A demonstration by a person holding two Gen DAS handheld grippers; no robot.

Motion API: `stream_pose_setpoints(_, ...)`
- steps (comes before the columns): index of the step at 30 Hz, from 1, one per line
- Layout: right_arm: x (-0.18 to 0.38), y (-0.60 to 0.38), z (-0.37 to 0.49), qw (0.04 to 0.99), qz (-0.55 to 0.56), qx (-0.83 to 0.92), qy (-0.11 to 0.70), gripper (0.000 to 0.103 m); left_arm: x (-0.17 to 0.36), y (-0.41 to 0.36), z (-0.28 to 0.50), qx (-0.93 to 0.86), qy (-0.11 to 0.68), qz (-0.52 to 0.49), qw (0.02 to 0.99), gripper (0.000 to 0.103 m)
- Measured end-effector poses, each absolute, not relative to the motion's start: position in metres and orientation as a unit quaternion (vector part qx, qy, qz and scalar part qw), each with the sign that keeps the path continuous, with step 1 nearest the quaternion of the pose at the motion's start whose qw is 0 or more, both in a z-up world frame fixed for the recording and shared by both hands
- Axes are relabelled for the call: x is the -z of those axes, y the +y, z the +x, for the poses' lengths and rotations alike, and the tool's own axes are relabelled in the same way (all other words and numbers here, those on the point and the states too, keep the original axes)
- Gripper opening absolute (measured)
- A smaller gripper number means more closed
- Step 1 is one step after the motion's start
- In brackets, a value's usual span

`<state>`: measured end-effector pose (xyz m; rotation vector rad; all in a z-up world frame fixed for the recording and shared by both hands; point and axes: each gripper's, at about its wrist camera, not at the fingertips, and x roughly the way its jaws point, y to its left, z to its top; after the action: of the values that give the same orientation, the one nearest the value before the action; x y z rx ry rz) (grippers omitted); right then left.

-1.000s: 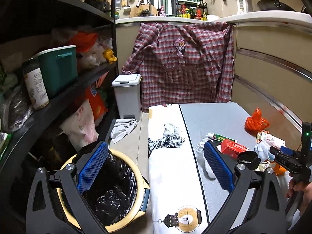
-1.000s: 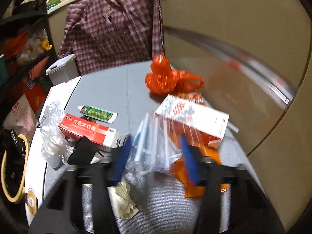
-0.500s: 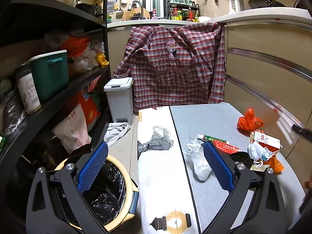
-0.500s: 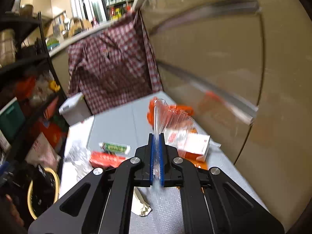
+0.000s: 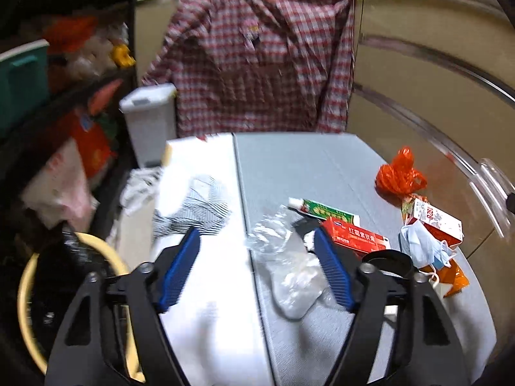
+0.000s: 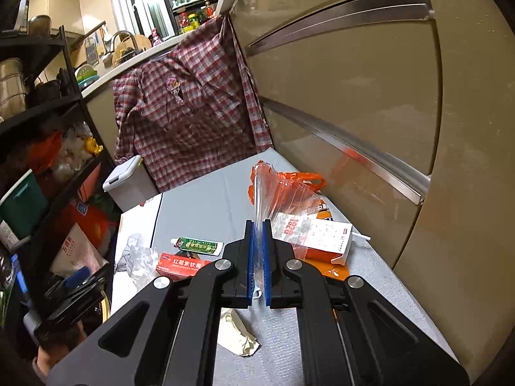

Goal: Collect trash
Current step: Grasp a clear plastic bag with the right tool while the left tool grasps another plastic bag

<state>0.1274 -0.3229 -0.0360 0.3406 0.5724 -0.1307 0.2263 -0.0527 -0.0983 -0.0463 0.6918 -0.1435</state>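
My right gripper (image 6: 258, 228) is shut on a clear zip bag (image 6: 283, 199) and holds it up above the grey table (image 6: 206, 206). My left gripper (image 5: 260, 257) hovers low over the table, its jaws closing. Crumpled clear plastic (image 5: 289, 276) lies between its blue pads (image 5: 331, 270), which do not touch it. On the table lie a green tube (image 5: 325, 209), a red box (image 5: 354, 239), a white and red carton (image 5: 434, 218), a blue face mask (image 5: 425, 247), an orange bag (image 5: 399, 177) and a crumpled tissue (image 6: 238, 337). A yellow bin with a black liner (image 5: 25, 289) stands on the floor at the left.
A white patterned cloth (image 5: 206, 289) covers the table's left part. A small white pedal bin (image 5: 149, 122) and a hanging plaid shirt (image 5: 257, 64) stand behind it. Black shelves (image 6: 48, 112) full of goods line the left, a beige cabinet front (image 6: 354, 96) the right.
The left gripper swung right and down, from above the yellow bin to over the crumpled plastic, and its jaws narrowed. The right gripper shut on the clear bag and lifted it off the pile.
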Motion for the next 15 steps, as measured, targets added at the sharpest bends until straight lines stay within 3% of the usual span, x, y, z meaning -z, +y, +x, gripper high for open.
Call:
stream_pose_setpoints(4, 0.040, -0.324, 0.131, 0.942, 0.162, 0.060, 0.289, 0.005, 0.119, -0.062, 0.256, 0.083, 0.377, -0.031, 0.922, 0.064)
stream_pose_setpoints(6, 0.041, -0.324, 0.132, 0.942, 0.161, 0.057, 0.290, 0.005, 0.132, -0.069, 0.271, 0.081, 0.409, -0.029, 0.908, 0.055)
stream_pose_setpoints(9, 0.039, -0.320, 0.133, 0.944, 0.154, 0.052, 0.288, 0.005, 0.140, -0.069, 0.278, 0.085, 0.435, -0.039, 0.896, 0.016)
stream_pose_setpoints(10, 0.039, -0.319, 0.133, 0.944, 0.152, 0.050, 0.287, 0.005, 0.139, -0.065, 0.276, 0.087, 0.434, -0.042, 0.896, 0.012)
stream_pose_setpoints(12, 0.037, -0.316, 0.132, 0.947, 0.146, 0.046, 0.284, 0.005, 0.131, -0.060, 0.269, 0.083, 0.419, -0.044, 0.903, 0.006)
stream_pose_setpoints(15, 0.032, -0.312, 0.130, 0.949, 0.142, 0.042, 0.279, 0.005, 0.109, -0.054, 0.254, 0.083, 0.401, -0.041, 0.911, 0.005)
